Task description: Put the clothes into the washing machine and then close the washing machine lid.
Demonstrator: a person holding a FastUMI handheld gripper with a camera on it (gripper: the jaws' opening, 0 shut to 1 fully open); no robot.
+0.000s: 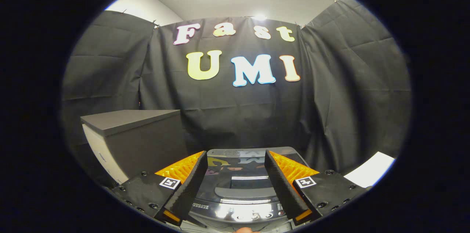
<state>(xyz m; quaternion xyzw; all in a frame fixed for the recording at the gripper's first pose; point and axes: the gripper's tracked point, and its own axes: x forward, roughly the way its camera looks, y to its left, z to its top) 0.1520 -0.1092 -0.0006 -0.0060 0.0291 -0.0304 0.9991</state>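
A dark, glossy top-loading washing machine [237, 179] stands below and just ahead of my fingers, its lid [238, 167] lying flat and shut. A control panel [242, 211] with shiny buttons runs along its near edge. My gripper [235, 168] hovers above the machine, open, with nothing between its fingers. No clothes are in sight.
A grey cabinet [136, 137] with a dark top stands to the left of the machine, against the booth's black cloth wall. A white surface [371, 168] shows low at the right. A fingertip [244, 230] peeks in at the very bottom.
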